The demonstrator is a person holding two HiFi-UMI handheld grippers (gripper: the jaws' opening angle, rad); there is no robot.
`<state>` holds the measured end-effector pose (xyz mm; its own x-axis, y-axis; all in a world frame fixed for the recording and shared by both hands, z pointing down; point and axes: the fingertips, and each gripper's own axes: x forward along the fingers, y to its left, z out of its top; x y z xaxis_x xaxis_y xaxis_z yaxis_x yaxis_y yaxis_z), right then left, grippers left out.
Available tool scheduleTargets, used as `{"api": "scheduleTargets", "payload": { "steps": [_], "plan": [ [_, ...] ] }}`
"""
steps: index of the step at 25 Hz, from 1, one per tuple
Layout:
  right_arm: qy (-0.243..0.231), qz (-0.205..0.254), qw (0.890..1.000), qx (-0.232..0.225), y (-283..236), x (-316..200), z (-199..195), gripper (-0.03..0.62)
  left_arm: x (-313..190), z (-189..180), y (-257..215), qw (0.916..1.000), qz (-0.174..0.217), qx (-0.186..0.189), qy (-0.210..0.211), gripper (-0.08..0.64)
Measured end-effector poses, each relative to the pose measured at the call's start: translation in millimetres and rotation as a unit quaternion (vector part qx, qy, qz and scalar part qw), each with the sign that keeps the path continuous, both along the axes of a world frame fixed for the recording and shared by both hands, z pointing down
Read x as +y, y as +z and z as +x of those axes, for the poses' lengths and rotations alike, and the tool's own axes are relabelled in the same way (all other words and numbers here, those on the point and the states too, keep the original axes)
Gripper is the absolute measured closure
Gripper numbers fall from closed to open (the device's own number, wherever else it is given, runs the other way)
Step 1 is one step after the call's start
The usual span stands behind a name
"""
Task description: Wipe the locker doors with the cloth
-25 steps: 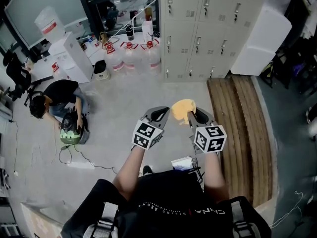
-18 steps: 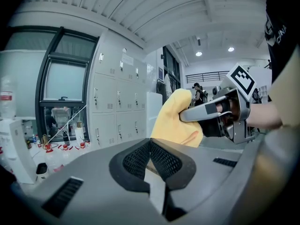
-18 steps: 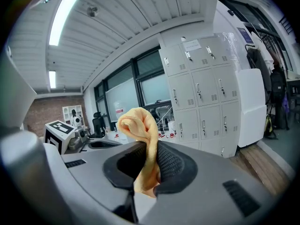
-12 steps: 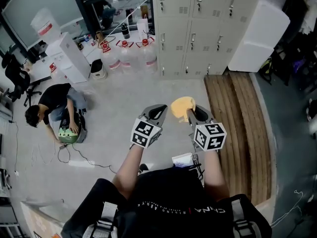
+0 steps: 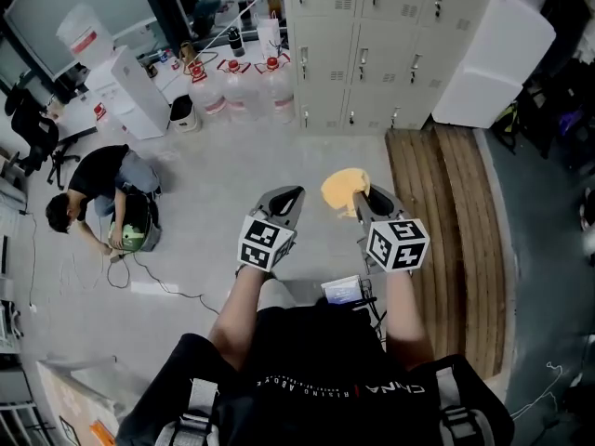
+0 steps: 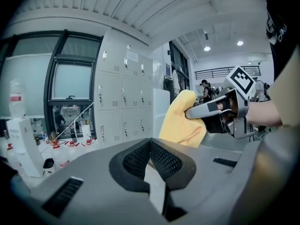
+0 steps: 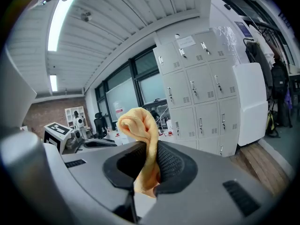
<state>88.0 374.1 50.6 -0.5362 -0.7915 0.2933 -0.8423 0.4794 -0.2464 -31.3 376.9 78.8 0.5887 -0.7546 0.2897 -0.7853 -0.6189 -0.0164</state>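
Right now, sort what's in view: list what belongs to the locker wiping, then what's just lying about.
For the job: cloth, pinched in the right gripper; lockers; left gripper, shut and empty.
Lying about: water jugs; water dispenser; wooden boards.

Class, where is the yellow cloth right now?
Head view, centre: the yellow cloth is clamped in the right gripper, beside the left gripper, short of the lockers.
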Motion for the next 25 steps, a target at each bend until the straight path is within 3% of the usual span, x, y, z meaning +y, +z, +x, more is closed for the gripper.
{"api": "scheduleTargets", "payload": {
  "steps": [7,13,20,25],
  "plan": [
    [0.002,-0.003,1.000,0.004,8.8,-38.0,-9.2,0.509,-41.9,-6.5,11.6,1.0000,-0.004,0.003,0.006,0.541],
    [0.019,-0.004,1.000,0.021,10.0,-98.2,-28.5,0.509,-108.6,-20.5,12.3,0.9996,-0.001,0.009,0.028,0.541],
    [0.056,0.000,0.998,0.024,-2.8,-185.3,-71.7,0.509,-200.3,-58.5,0.0,0.9974,0.006,0.007,0.072,0.541],
    [0.064,-0.002,0.997,0.033,-2.2,-227.6,-104.2,0.509,-248.8,-86.0,-1.0,0.9967,0.002,0.020,0.079,0.541]
  ]
}}
